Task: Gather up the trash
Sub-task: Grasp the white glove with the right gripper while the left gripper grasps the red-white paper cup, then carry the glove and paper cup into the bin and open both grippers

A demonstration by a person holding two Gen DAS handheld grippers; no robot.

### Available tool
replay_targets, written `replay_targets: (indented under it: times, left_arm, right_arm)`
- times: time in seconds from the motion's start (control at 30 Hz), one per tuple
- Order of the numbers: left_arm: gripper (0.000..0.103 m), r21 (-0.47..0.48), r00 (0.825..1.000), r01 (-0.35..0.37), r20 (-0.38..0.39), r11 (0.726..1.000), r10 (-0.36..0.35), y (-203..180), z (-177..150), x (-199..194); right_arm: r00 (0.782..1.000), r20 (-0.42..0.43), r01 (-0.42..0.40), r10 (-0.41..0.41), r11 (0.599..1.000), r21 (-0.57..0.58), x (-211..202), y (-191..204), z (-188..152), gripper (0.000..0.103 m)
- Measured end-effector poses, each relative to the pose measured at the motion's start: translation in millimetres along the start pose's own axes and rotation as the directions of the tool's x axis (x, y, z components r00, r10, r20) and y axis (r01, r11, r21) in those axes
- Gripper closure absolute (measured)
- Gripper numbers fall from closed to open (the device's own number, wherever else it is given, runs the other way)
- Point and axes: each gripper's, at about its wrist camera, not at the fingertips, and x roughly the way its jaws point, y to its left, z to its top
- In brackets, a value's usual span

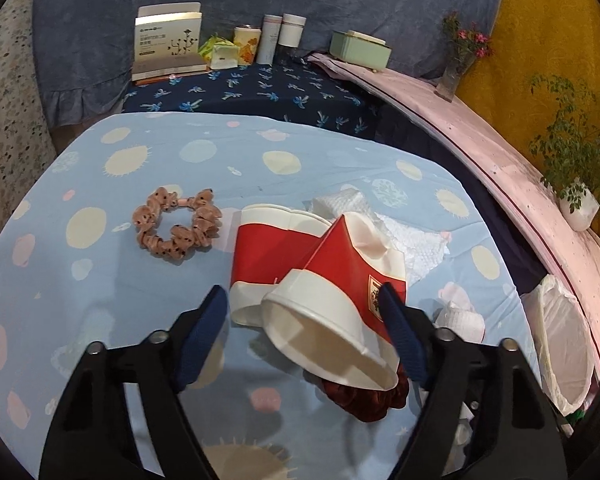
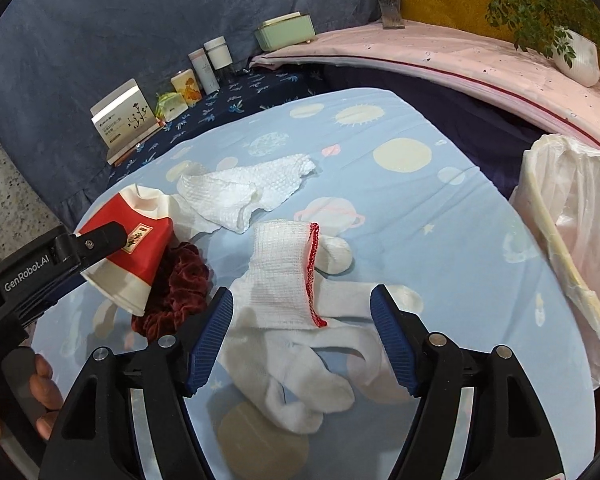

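L gripper (image 1: pixel 304 316) jaws spread round red paper cup (image 1: pixel 332 300), grip unclear, cup lifted nr table (image 1: pixel 220 168) middle; R gripper (image 2: pixel 302 336) spread over white glove (image 2: pixel 288 280), not pinching; lined bin (image 2: pixel 572 240) far right

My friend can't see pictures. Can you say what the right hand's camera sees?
The open right gripper hovers over white gloves on a blue space-print cloth. At left the left gripper is around a red and white paper cup, above a dark red scrunchie. A lined bin stands at right.
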Motion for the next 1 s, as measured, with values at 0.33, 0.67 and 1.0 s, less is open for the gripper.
replay_targets:
  times: [0.33, 0.67, 1.0]
  left_arm:
    - [0.062, 0.055, 0.999, 0.021, 0.023, 0.998, -0.022, -6.4, -0.1, -9.3]
    - [0.063, 0.075, 0.998, 0.036, 0.049, 0.997, -0.04, -22.2, -7.6, -36.9]
    - [0.063, 0.105, 0.993, 0.088, 0.066, 0.991, -0.095, -59.9, -11.7, -67.6]
  right_arm:
    - [0.997, -0.024, 0.068, -0.07, 0.996, -0.062, 15.3, 11.7, -0.9, 0.066]
    - [1.0, -0.015, 0.017, -0.018, 0.999, -0.043, -15.4, 4.8, -3.0, 0.094]
    - [0.991, 0.135, 0.026, -0.022, 0.999, -0.024, -85.3, -18.0, 15.1, 0.095]
